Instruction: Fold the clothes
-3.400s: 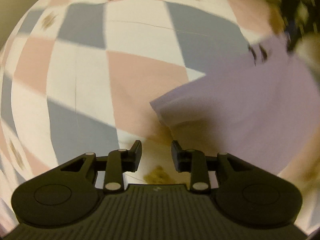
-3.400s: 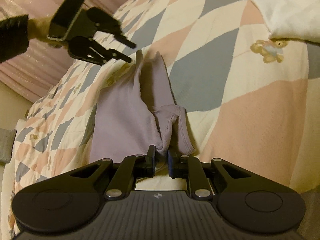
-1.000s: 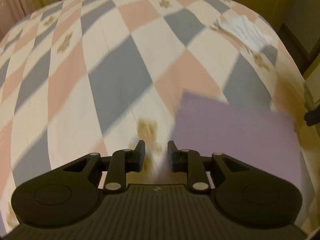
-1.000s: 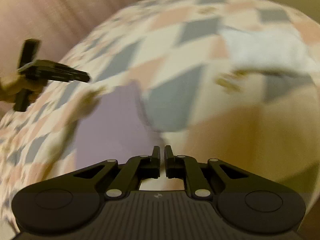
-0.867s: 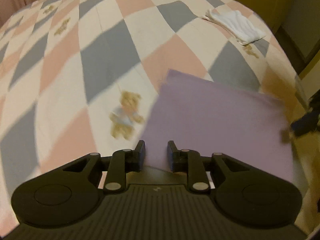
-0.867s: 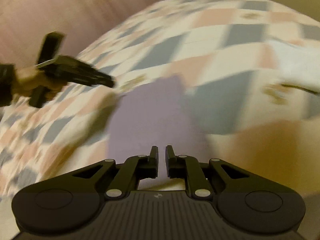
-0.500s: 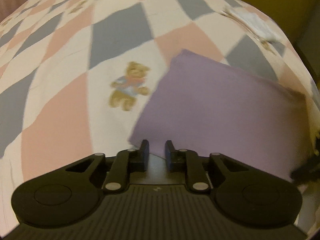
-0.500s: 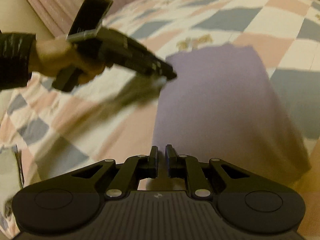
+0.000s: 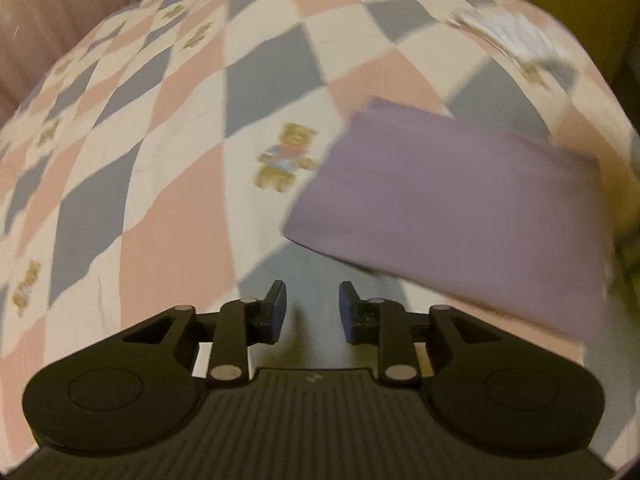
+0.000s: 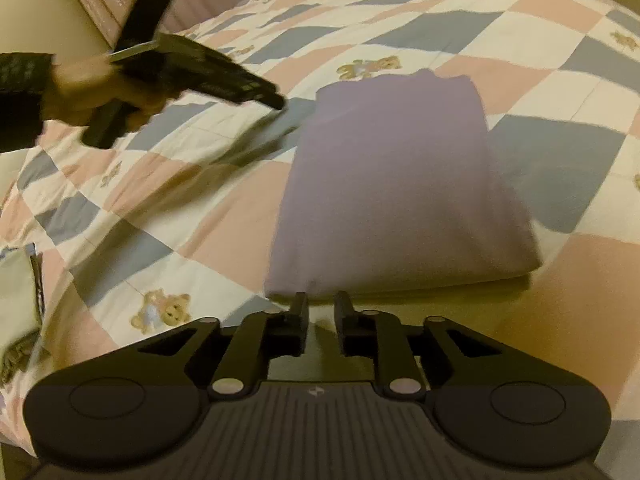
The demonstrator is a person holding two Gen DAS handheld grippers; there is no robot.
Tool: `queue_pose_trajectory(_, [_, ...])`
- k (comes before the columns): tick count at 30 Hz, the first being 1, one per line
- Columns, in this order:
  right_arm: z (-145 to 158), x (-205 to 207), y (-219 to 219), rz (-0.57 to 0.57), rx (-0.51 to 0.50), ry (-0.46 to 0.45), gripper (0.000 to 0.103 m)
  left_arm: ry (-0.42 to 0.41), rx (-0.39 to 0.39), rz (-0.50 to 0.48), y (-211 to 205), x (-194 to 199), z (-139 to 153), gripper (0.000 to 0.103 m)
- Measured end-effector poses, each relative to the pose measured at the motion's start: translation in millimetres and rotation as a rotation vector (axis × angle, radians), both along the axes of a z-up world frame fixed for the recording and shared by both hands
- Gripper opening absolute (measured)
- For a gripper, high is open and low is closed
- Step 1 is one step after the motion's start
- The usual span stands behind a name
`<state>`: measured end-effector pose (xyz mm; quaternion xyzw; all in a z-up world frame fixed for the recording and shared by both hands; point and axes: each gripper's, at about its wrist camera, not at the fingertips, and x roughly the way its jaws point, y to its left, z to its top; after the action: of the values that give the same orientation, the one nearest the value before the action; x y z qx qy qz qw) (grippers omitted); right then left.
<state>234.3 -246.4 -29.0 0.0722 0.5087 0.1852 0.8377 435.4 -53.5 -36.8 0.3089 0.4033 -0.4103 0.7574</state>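
While seen from the left wrist: left gripper [image 9: 308, 306] empty, jaws opening over the quilt [image 9: 168, 184]. Folded purple garment [image 9: 452, 208] lying flat ahead and to the right, apart from the fingertips, long axis slanting toward the quilt's right edge. White cloth [image 9: 516, 36], blurred, near the far right corner.

From the right wrist: right gripper [image 10: 321, 312] jaws opening, nothing between them, just short of the garment's near edge; long axis straight away from it. Left gripper beside the far left corner. Right hand likely nearer.
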Motion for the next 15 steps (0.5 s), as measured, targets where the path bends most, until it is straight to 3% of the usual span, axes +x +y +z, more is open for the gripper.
queue_pose_trajectory(4, [8.6,-0.8,-15.2,0.027,-0.046,-0.029,0.044,-0.047,0.044,-0.114,-8.7,-47.9,6.5,0.034])
queue_pose_trajectory(10, [8.3,-5.9,-32.0,0.080,-0.089,-0.045,0.046,-0.105,0.057,-0.210,-11.9,-99.6,0.5,0.039])
queue_pose_trajectory(13, [7.3,-12.9,-35.7,0.083,-0.119,-0.053,0.047,-0.152,0.046,-0.277,-8.7,-118.7,-7.3,0.050])
queue_pose_trajectory(15, [8.3,-19.8,-33.5,0.080,-0.151,-0.067,0.050,-0.209,0.030,-0.338,-6.2,-130.2,-12.9,0.063])
